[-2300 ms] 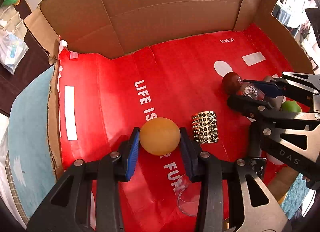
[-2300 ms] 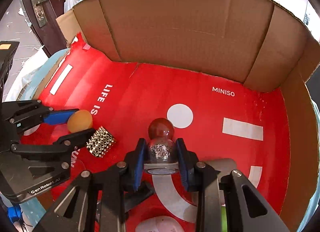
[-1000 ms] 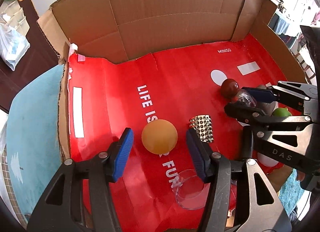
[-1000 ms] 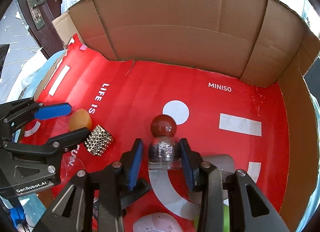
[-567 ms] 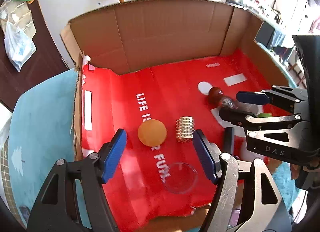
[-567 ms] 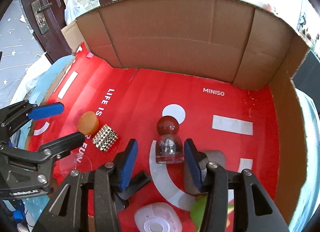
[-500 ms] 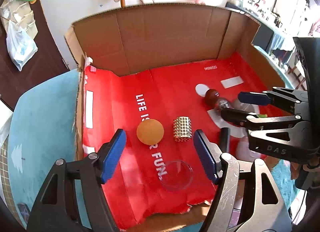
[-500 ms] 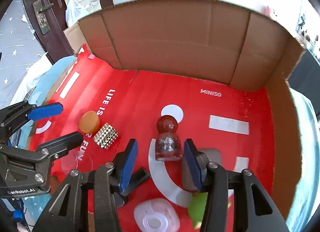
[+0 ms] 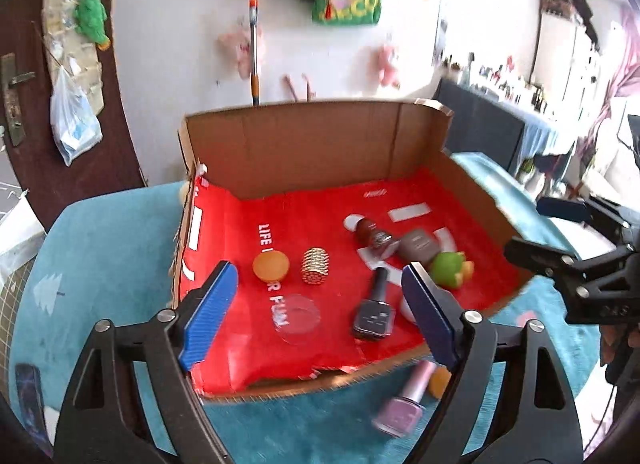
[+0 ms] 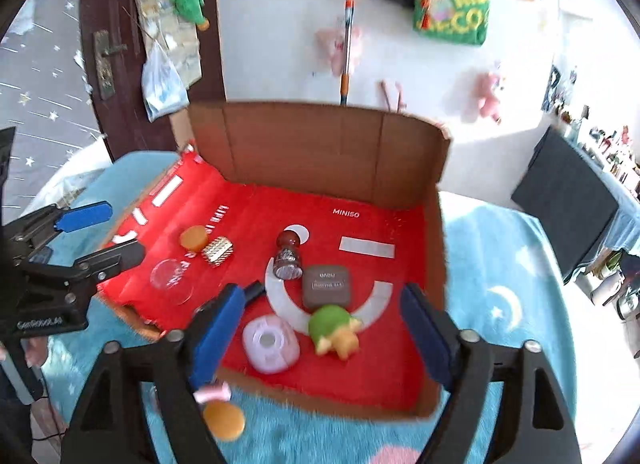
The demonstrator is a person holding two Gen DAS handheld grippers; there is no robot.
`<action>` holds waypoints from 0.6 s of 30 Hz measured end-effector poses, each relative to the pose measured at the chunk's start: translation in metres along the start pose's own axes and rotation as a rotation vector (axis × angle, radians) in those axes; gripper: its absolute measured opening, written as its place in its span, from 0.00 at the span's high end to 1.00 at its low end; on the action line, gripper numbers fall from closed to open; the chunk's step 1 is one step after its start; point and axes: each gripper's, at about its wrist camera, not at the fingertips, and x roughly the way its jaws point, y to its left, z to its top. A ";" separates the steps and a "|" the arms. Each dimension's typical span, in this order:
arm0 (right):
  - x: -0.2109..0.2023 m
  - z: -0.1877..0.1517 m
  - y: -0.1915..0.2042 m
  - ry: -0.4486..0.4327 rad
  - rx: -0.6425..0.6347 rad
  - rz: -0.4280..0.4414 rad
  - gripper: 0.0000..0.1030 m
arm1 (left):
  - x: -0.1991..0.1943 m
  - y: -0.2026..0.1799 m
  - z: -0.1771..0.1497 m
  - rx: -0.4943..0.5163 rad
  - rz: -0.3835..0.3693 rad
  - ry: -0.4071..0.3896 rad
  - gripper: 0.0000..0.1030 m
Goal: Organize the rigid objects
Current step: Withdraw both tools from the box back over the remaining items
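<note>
A cardboard box [image 9: 320,151] [image 10: 320,151] with a red lining holds an orange ball [image 9: 271,266] [image 10: 193,238], a studded gold cylinder [image 9: 315,266] [image 10: 218,250], a glitter bottle with a dark red round cap [image 9: 374,235] [image 10: 288,254], a brown case [image 10: 326,288], a green toy [image 10: 334,328], a clear dish [image 9: 300,319] and a dark nail polish bottle [image 9: 374,306]. My left gripper [image 9: 316,312] is open and empty, raised in front of the box. My right gripper [image 10: 320,328] is open and empty, raised back too.
A pink nail polish bottle [image 9: 402,404] and a small orange ball [image 10: 224,420] lie on the blue fluffy cloth [image 9: 100,264] outside the box's front edge. A pale pink case [image 10: 272,344] lies in the box. A wall with hanging toys stands behind.
Both grippers let go of the orange ball and the glitter bottle, opened wide, and pulled up and back out of the box. The ball and bottle stay on the red lining.
</note>
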 end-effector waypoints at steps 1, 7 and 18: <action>-0.013 -0.006 -0.001 -0.022 0.002 -0.002 0.13 | -0.010 -0.005 -0.004 0.006 0.002 -0.032 0.16; -0.075 -0.040 0.007 -0.170 -0.007 -0.055 0.00 | -0.061 -0.037 -0.034 0.051 0.043 -0.208 0.08; -0.125 -0.122 0.029 -0.384 0.007 -0.116 0.00 | -0.100 -0.056 -0.099 0.038 0.089 -0.336 0.05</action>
